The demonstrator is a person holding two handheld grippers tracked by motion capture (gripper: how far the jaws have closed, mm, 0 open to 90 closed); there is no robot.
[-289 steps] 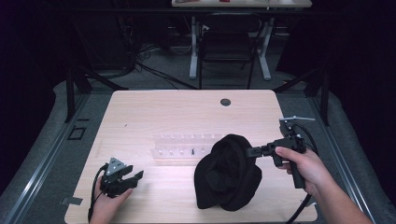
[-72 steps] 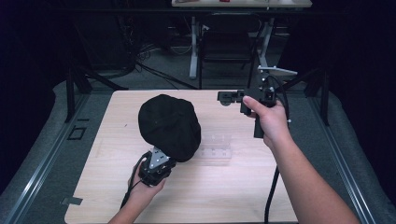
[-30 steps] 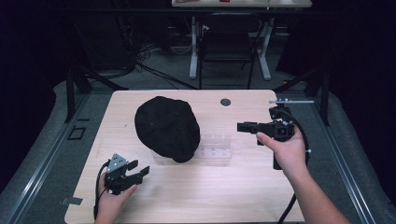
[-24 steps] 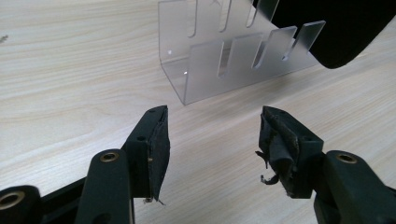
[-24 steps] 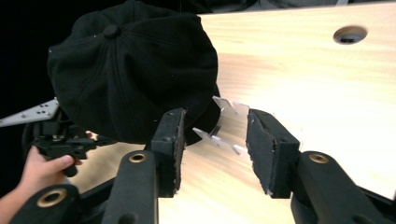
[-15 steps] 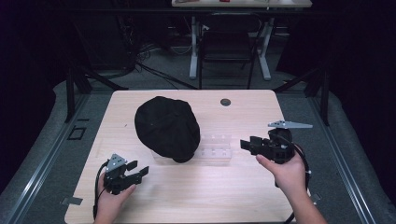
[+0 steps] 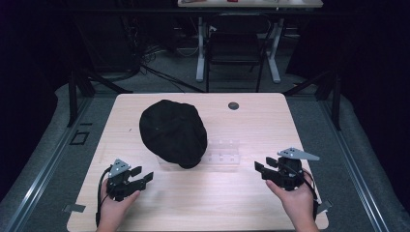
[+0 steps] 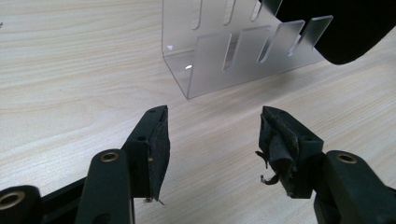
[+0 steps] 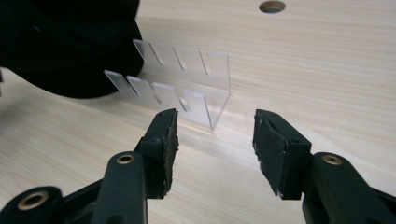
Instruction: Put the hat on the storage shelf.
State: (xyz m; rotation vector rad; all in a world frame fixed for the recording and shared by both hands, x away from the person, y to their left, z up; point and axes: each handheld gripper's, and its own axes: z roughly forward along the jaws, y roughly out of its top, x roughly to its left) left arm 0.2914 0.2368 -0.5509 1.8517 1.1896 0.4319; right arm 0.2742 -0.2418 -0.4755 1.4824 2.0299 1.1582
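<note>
High view, nearest first: left gripper (image 7: 138,179) sat at the near-left of the table (image 7: 290,121), jaws wide, nothing between them. Right gripper (image 7: 262,170) sat at near-right, low over the wood, jaws wide and empty too; they had just been opening, nothing between them in any frame. Both pointed inward, toward the middle.

Middle: clear slotted rack (image 7: 223,153) lay on the table between the two grippers, long axis running left-right across the table. Black cap (image 7: 172,132) rested on the rack's left end and spread back-left from it, covering that end. The cap lay ahead and to the right of the left gripper, ahead and well left of the right one. Left hand looked nearer the cap; right hand nearer the rack's bare end. Any coming move on the cap probably falls to the left.

Far: round hole (image 7: 233,105) in the tabletop, behind the rack.

Left gripper view showed the rack's (image 8: 243,51) upright slotted walls close up, cap (image 8: 345,28) edge at top right, apart from the pads. Right gripper view showed the rack's (image 9: 187,79) open end straight ahead, cap (image 9: 65,46) at upper left overhanging the slots, detail the high view blurred.
</note>
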